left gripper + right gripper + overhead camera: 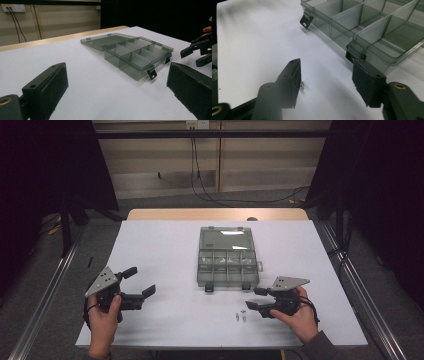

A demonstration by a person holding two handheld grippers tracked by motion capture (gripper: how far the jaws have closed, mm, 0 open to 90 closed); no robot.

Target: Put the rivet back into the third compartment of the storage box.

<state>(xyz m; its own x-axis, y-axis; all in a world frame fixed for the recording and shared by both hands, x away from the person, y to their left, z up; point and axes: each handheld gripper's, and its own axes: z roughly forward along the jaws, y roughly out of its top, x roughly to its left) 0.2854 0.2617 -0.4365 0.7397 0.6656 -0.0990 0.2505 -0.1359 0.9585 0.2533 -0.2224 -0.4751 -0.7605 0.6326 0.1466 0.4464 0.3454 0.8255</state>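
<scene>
A clear grey compartment box [227,262] lies open in the middle of the white table [160,245], its lid folded flat to the far side and two black latches hanging at its near edge. A few small screws [240,316] lie on the table in front of it. My left gripper [141,281] is held at the front left, open and with nothing between its jaws. My right gripper [254,298] is at the front right, beside the screws, and stands open. In the right gripper view, one screw [302,85] lies on the table just inside the left jaw, with the box [367,27] close ahead.
The left gripper view looks across bare table to the box [135,53] and to the right gripper [191,58] beyond it. A wooden strip [215,214] edges the table's far side. Metal rails [55,280] run along both sides, with black curtains and floor cables behind.
</scene>
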